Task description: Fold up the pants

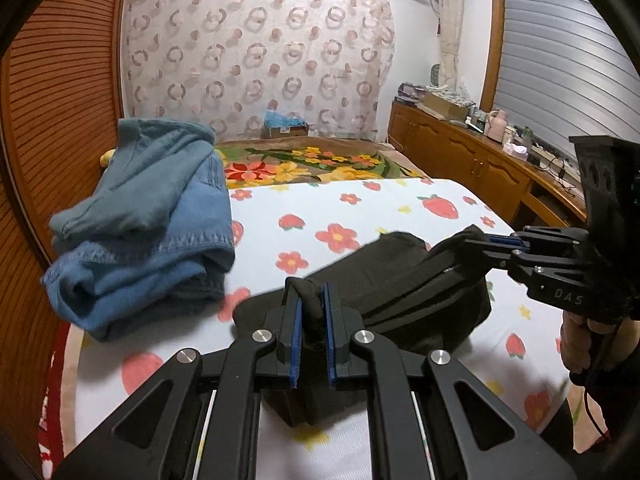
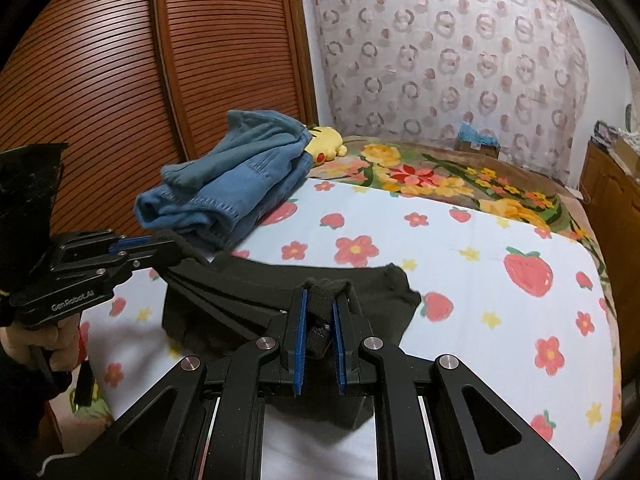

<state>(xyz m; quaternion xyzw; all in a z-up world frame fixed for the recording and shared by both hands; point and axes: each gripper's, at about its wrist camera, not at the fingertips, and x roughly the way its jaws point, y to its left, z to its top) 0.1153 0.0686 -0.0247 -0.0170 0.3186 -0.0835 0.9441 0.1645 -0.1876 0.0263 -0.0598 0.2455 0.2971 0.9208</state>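
Room: a bedroom with a slatted wooden wardrobe (image 2: 120, 80) on the left, a sheer curtain (image 1: 256, 56) with a ring pattern across the far wall, and a wooden sideboard (image 1: 472, 160) cluttered with small items on the right.
Bed: covered near the cameras by a white sheet (image 2: 460, 280) printed with strawberries and red flowers; beyond it lies a brown floral blanket (image 1: 320, 160).
Blue pile: folded blue denim clothes (image 1: 152, 232) heaped at the left side of the sheet, well apart from the grippers.
Soft toy: a yellow plush (image 2: 326, 142) lies just behind the blue pile, partly hidden.
Pants: black pants (image 2: 260, 296) lie near the front edge of the sheet, bunched into folds, with one edge lifted and stretched between the two grippers.
Left gripper: the left gripper (image 1: 312, 312) has its blue-padded fingers drawn narrow, pinching a rolled edge of the black fabric.
Right gripper: the right gripper (image 2: 320, 320) is likewise drawn narrow on a bunched edge of the same pants; a hand (image 1: 580, 340) grips its handle.
Box: a small cardboard box (image 1: 286, 128) sits at the foot of the curtain.
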